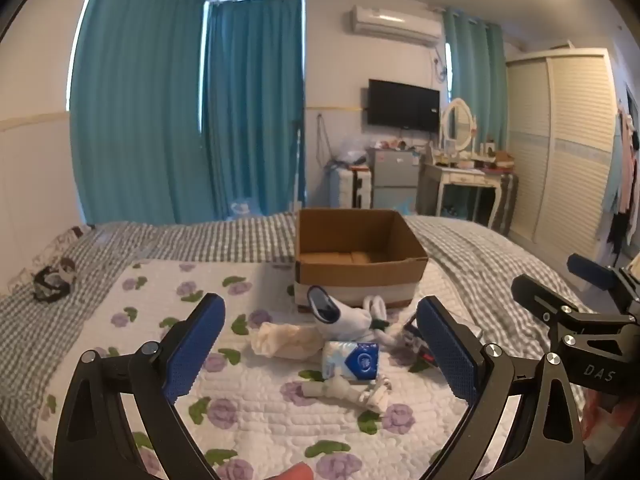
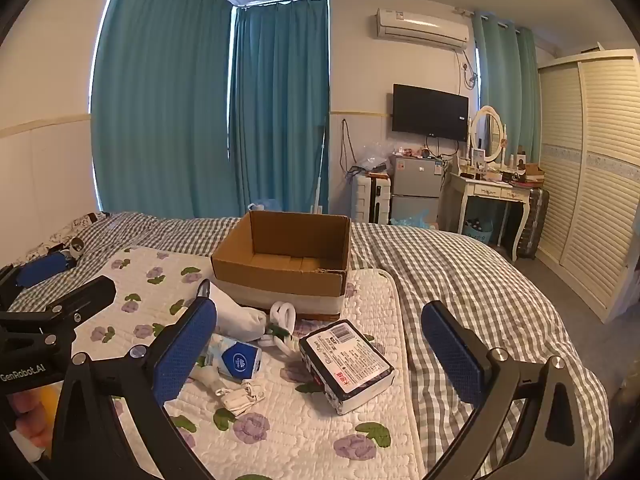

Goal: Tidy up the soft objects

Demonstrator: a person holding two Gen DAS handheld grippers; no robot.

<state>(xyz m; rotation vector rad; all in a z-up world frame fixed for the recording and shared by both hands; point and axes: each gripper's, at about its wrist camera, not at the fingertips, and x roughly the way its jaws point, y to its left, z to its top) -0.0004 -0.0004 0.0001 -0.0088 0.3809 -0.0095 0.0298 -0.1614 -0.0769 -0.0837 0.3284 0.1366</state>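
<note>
An open cardboard box point(image 1: 360, 258) stands on the bed; it also shows in the right wrist view point(image 2: 280, 260). In front of it lie a white and blue sock point(image 1: 340, 314), a cream cloth roll point(image 1: 286, 340), a blue tissue pack point(image 1: 352, 360), a white cord bundle point(image 1: 374, 308) and a small white knotted piece point(image 1: 360, 394). A black-wrapped pack point(image 2: 346, 362) lies to their right. My left gripper point(image 1: 320, 352) is open above the pile. My right gripper point(image 2: 320, 352) is open above the black pack, and empty.
A white quilted pad with purple flowers point(image 1: 248, 420) covers the grey checked bedspread point(image 2: 460, 280). A dark small object point(image 1: 52, 278) lies at the bed's far left. Beyond the bed stand teal curtains, a small fridge, a dressing table point(image 2: 492, 192) and a slatted wardrobe point(image 2: 592, 160).
</note>
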